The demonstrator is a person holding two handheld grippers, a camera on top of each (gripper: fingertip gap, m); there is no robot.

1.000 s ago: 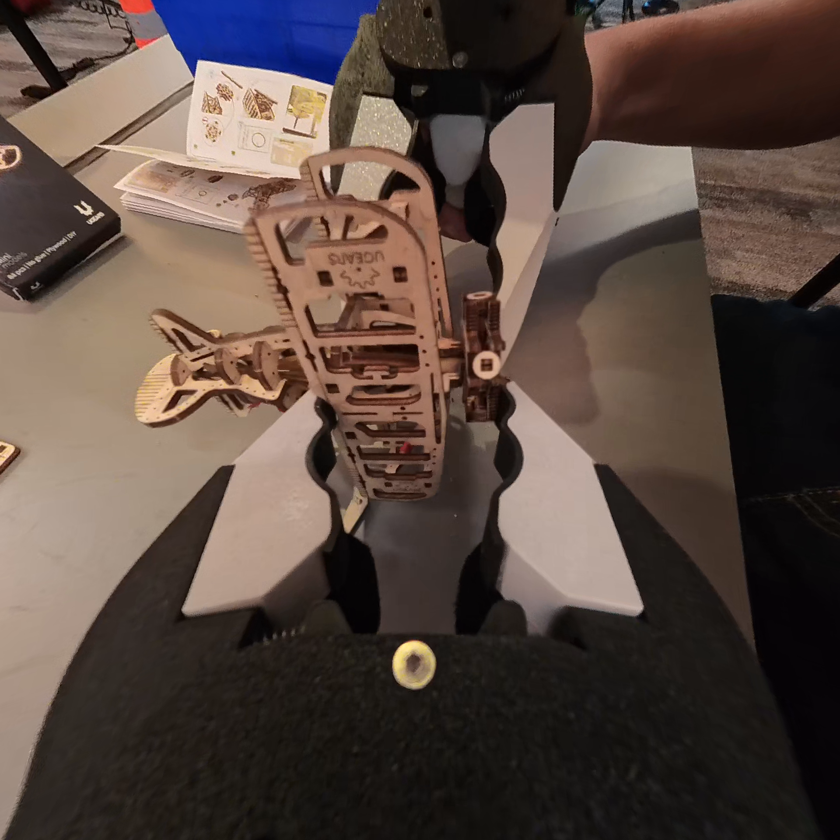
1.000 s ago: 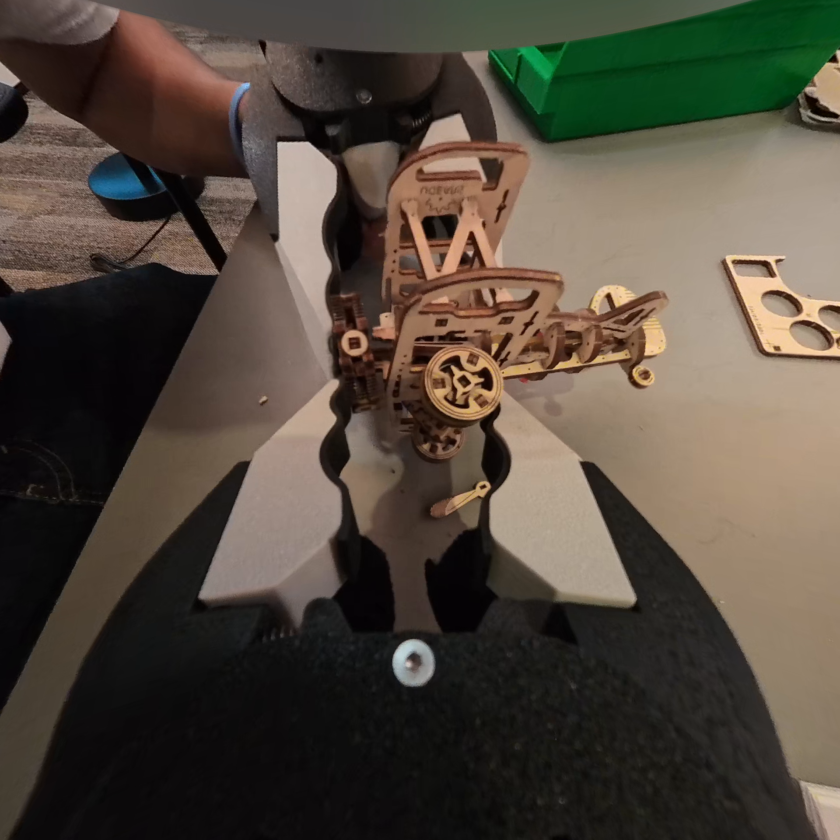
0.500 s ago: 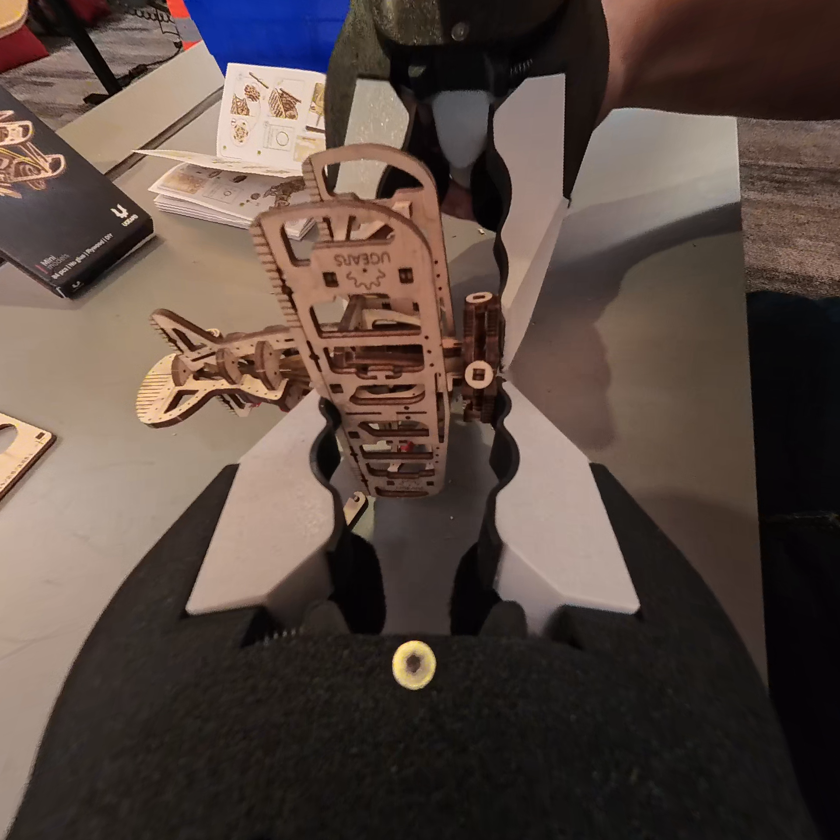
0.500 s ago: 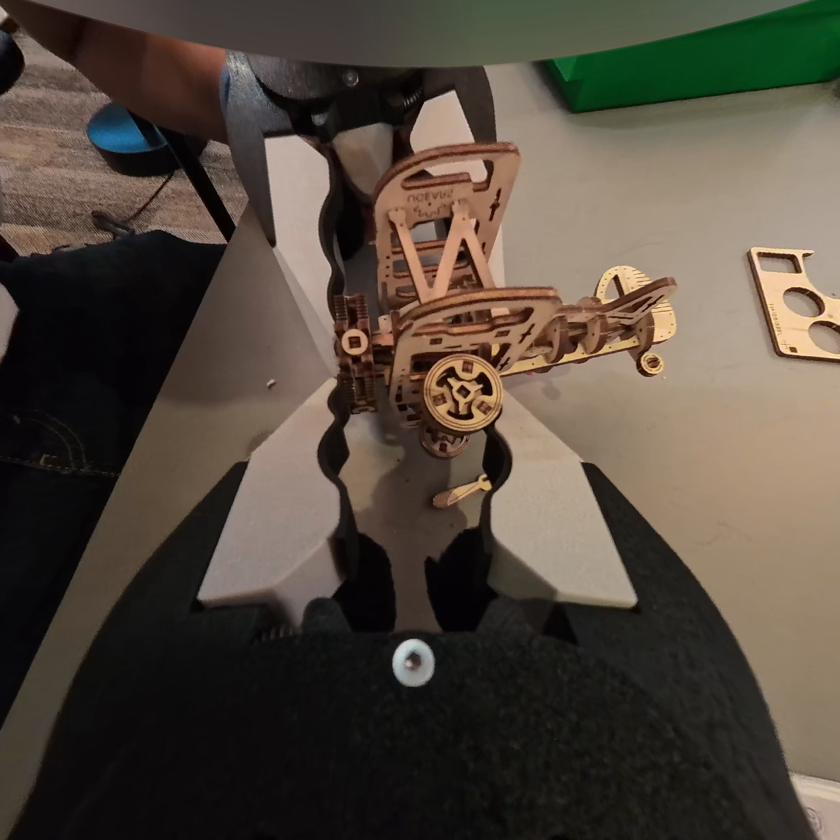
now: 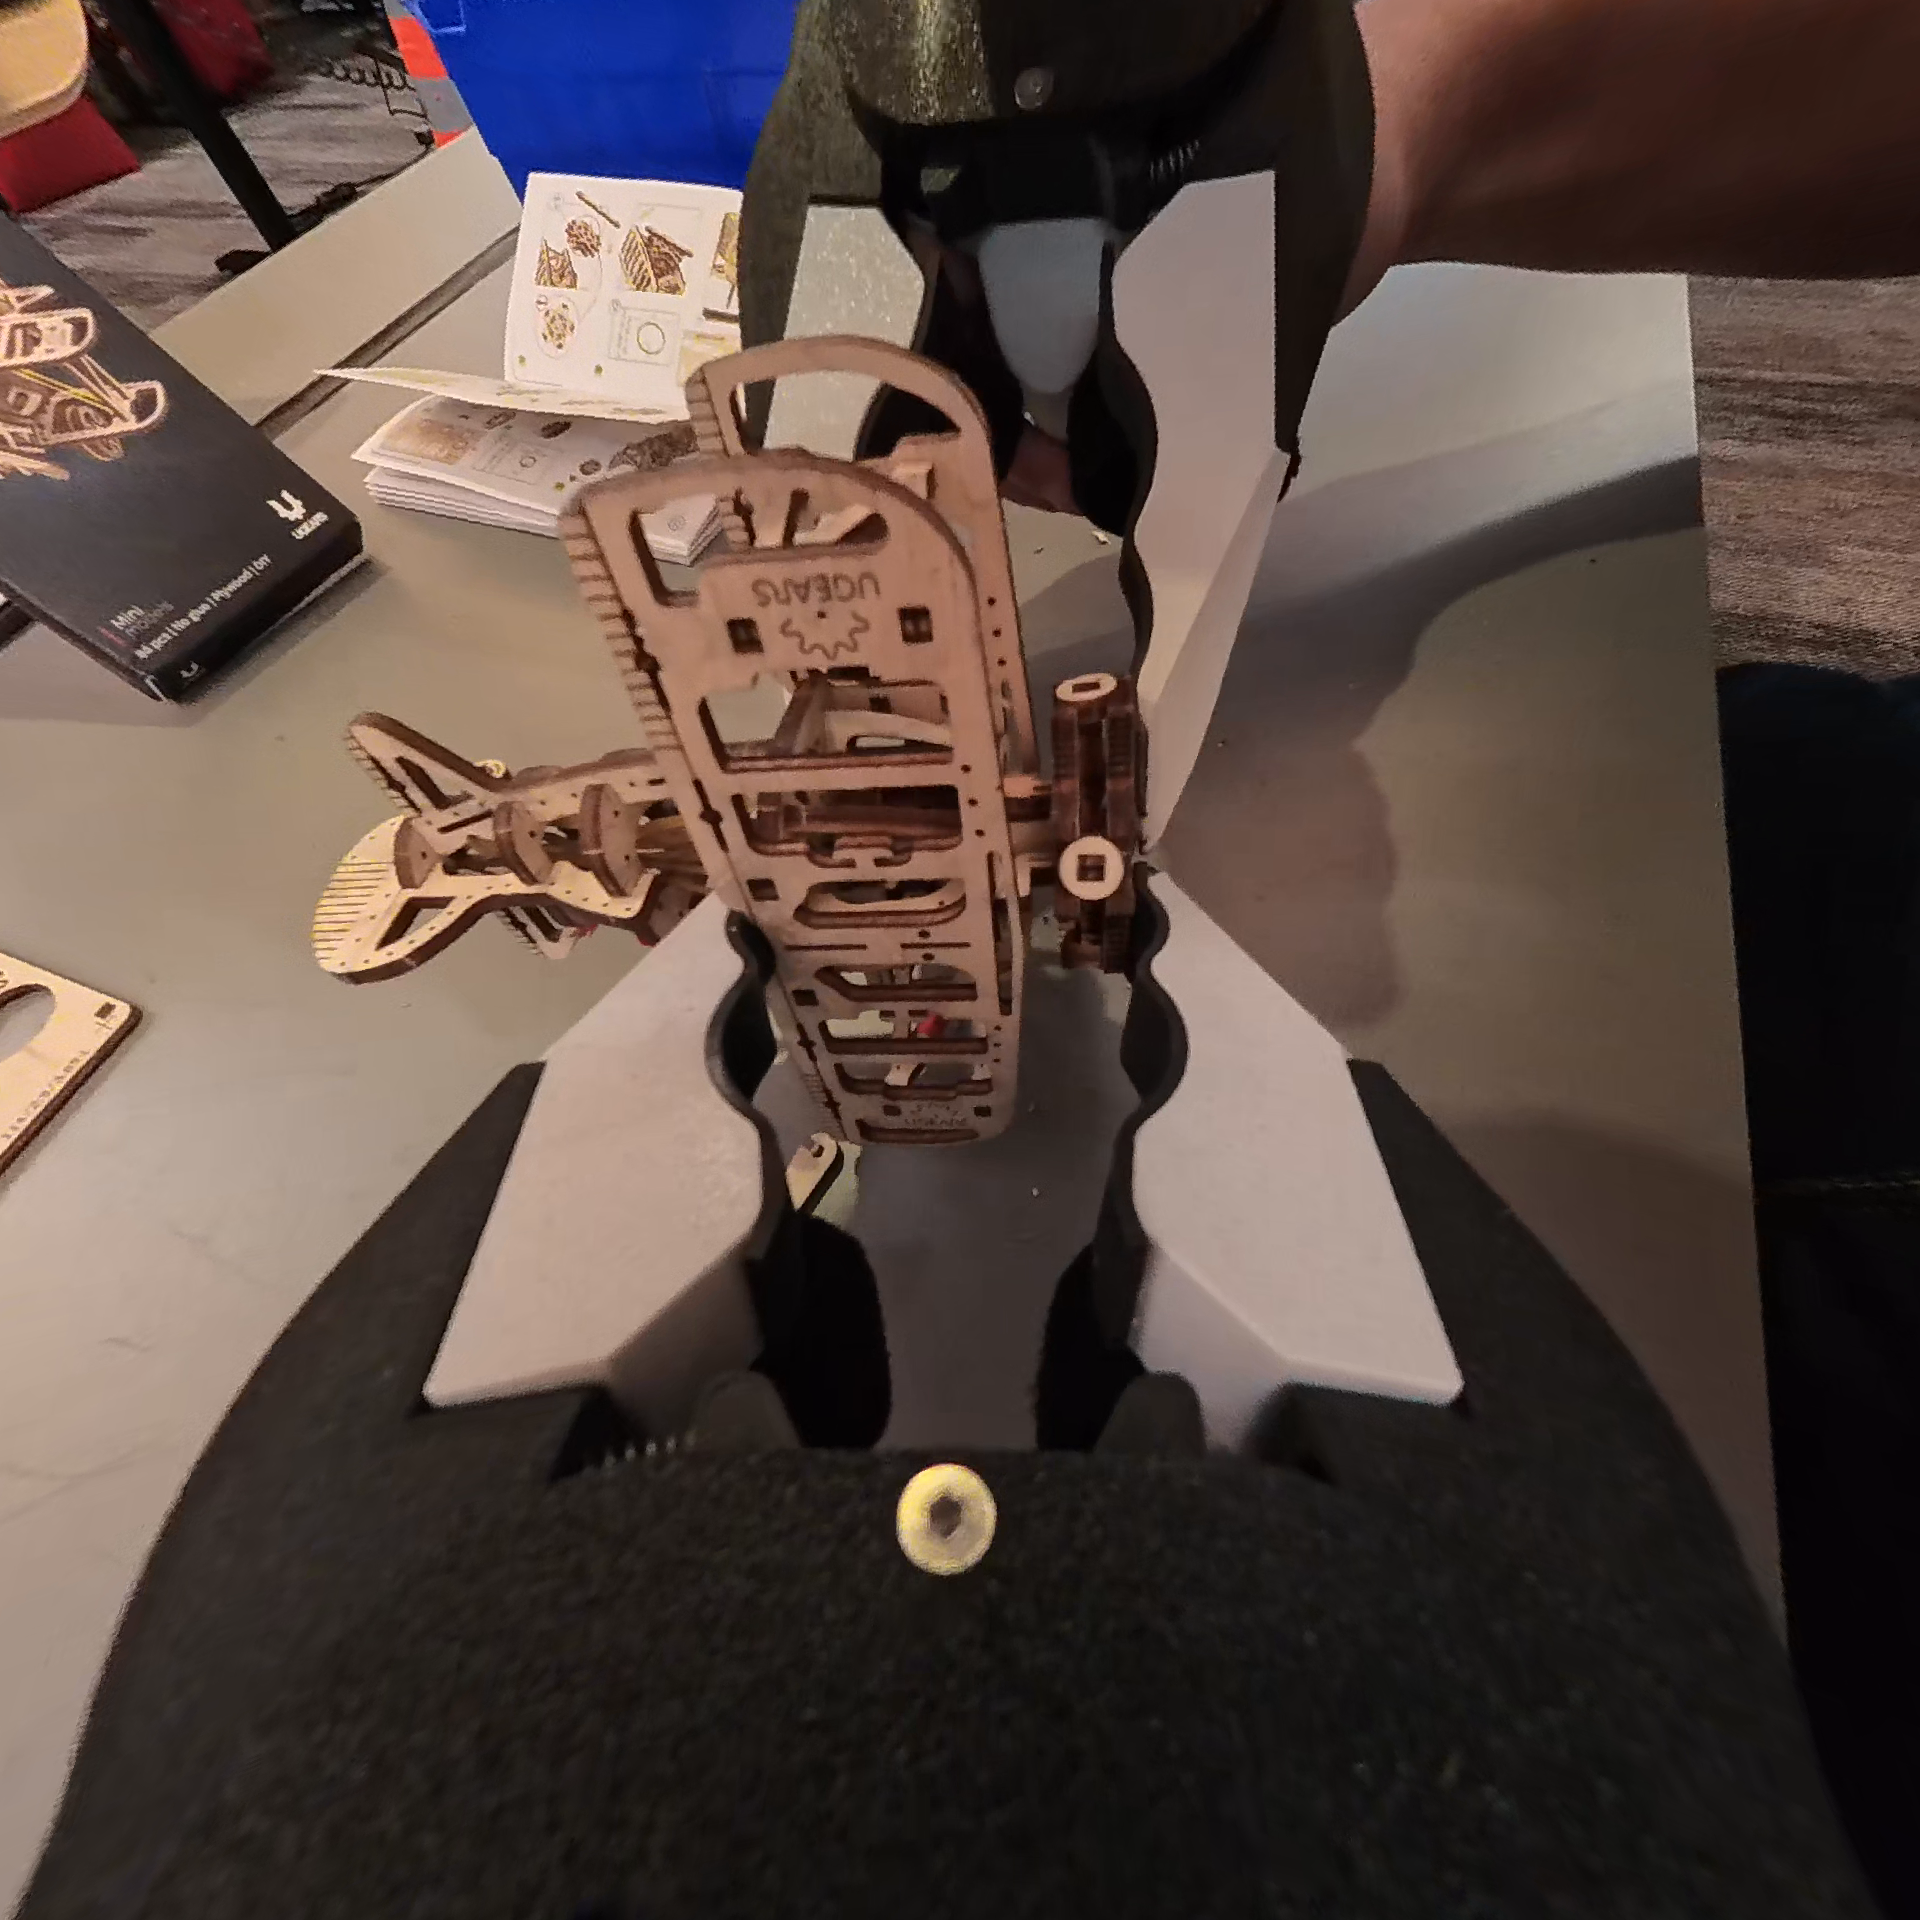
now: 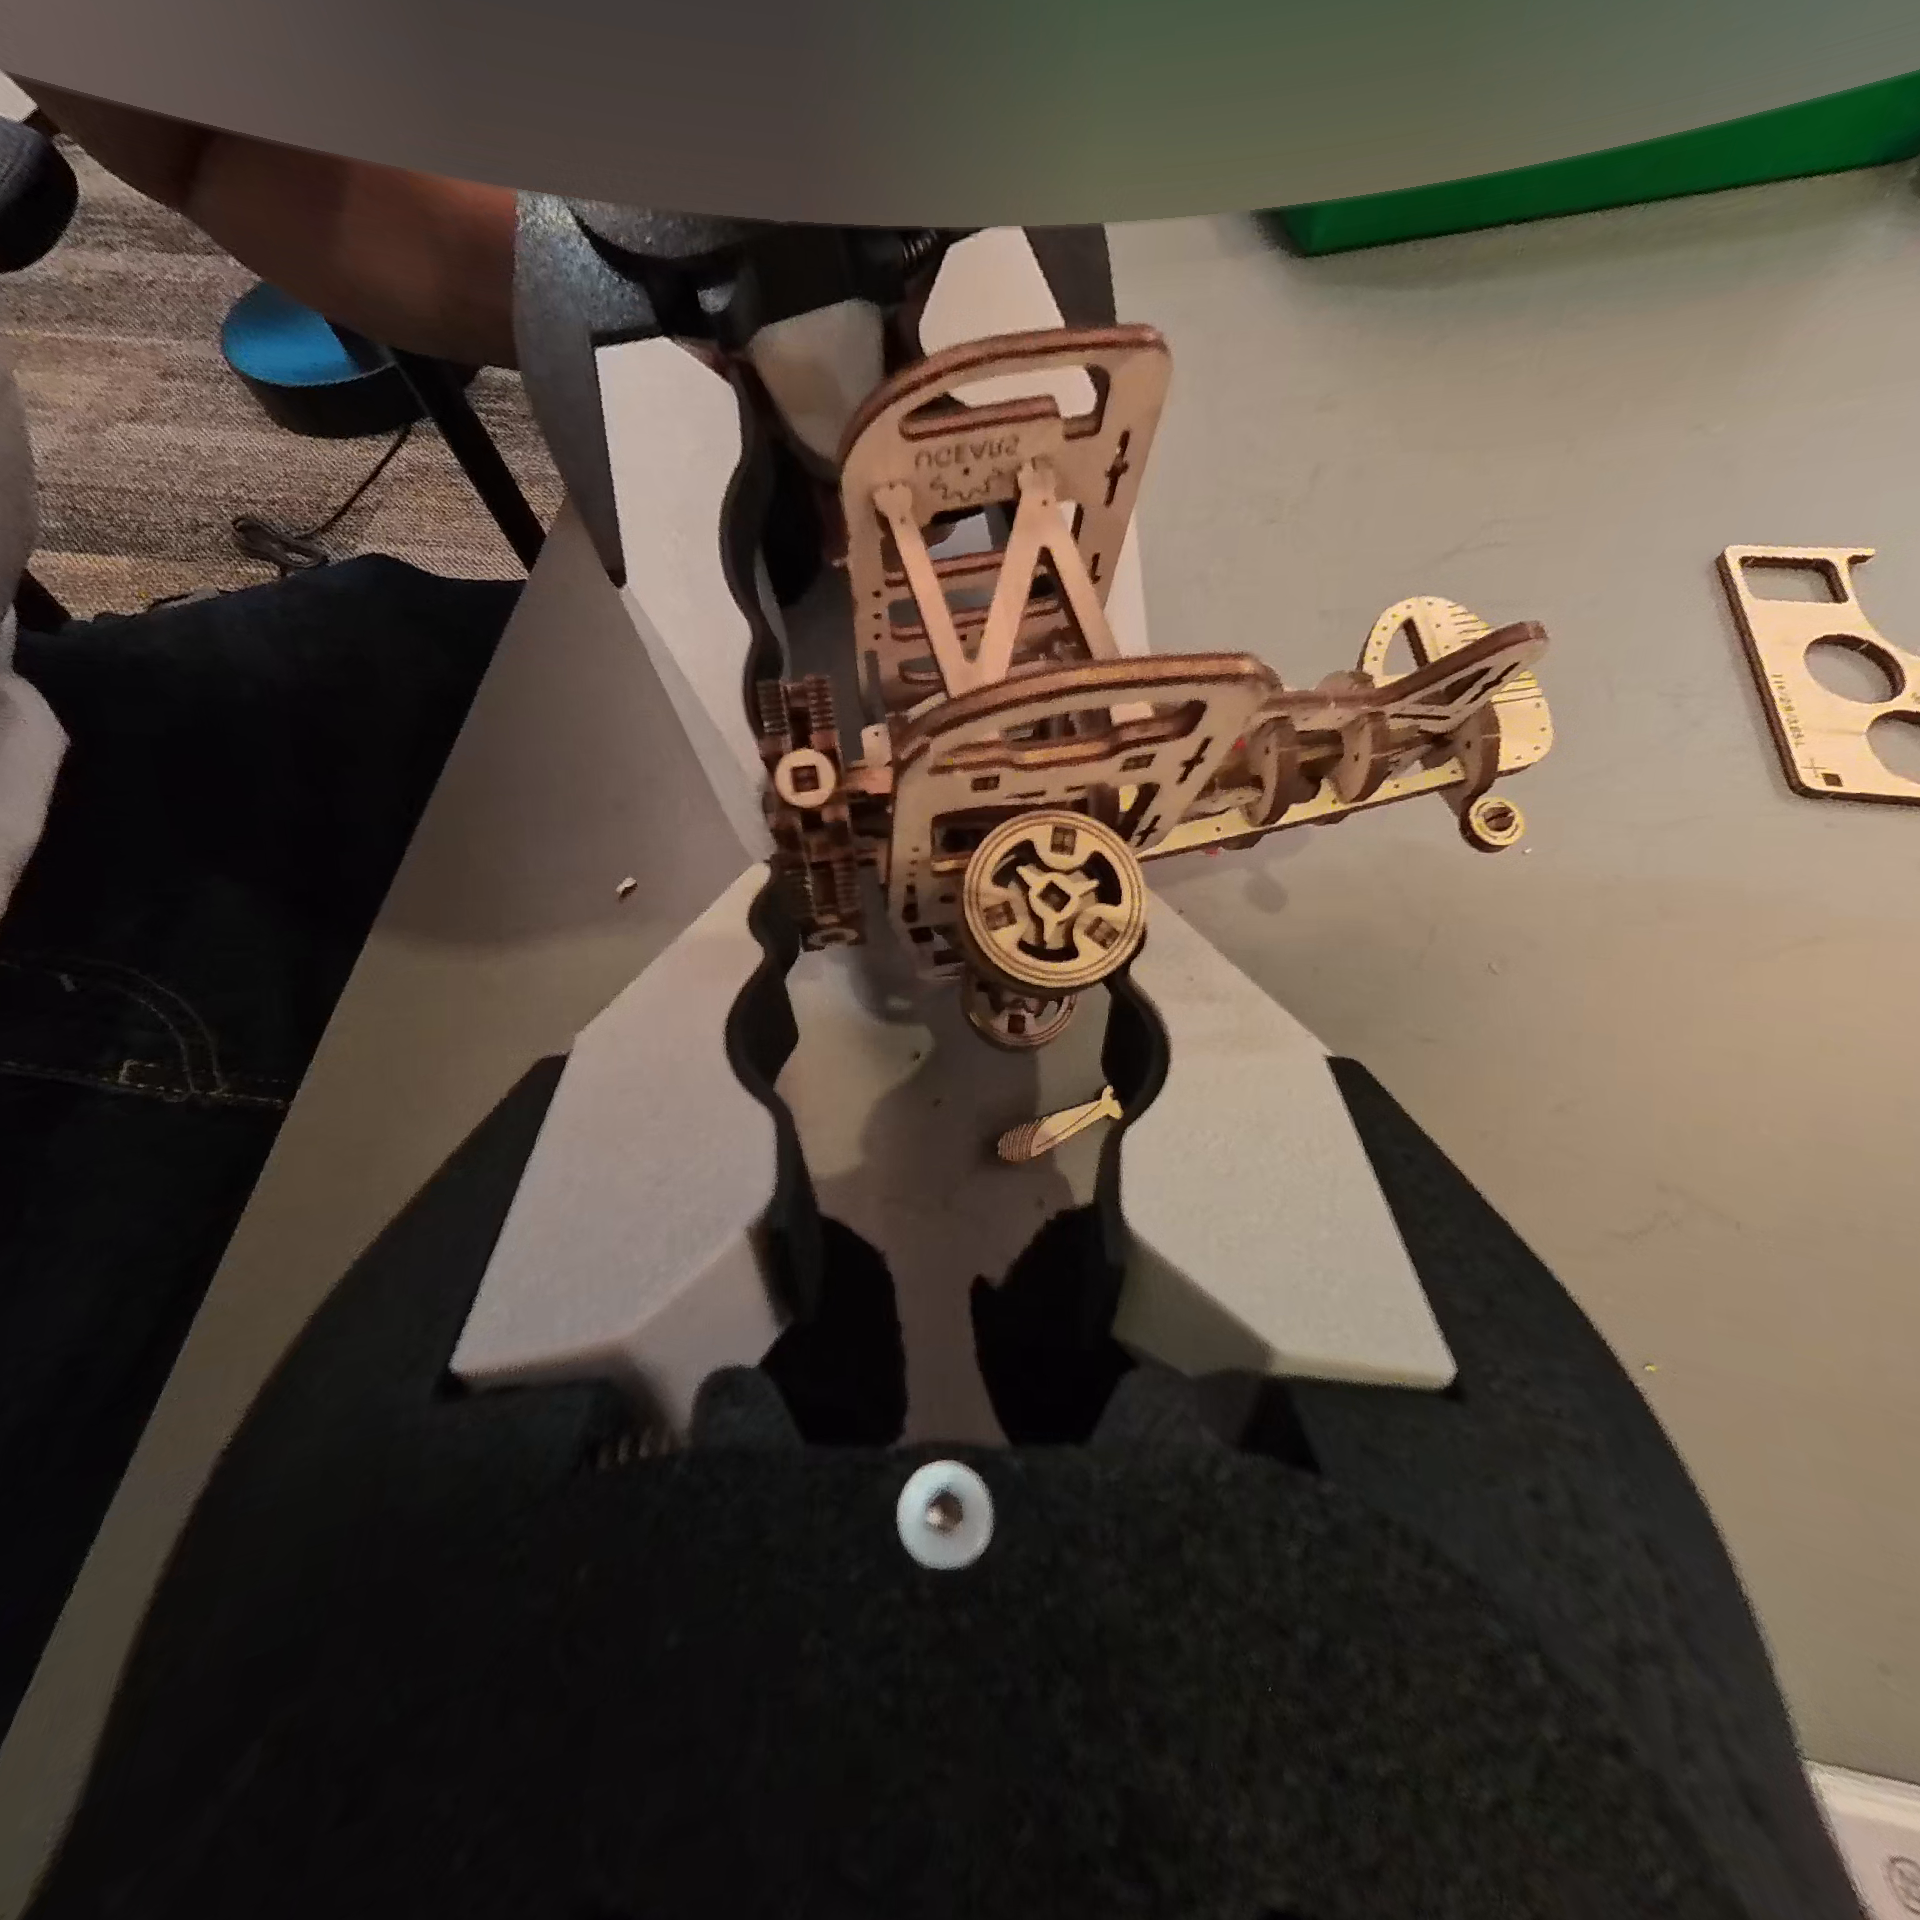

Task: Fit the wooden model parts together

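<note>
Where the grey table (image 5: 260,1247) starts on the left, a cut-out wooden sheet (image 5: 52,1049) lies flat, with a black box (image 5: 156,499) and an open paper booklet (image 5: 540,416) behind it. Next comes the wooden plane model (image 5: 831,790), up off the table, tail pointing left. The left claw (image 5: 940,925) pinches it, one finger on a wing, the other on the nose. The right claw (image 6: 951,945) faces it and pinches the model too. A tiny loose wooden piece (image 6: 1060,1122) lies underneath. A person's bare arm (image 5: 1610,135) reaches in at the right.
</note>
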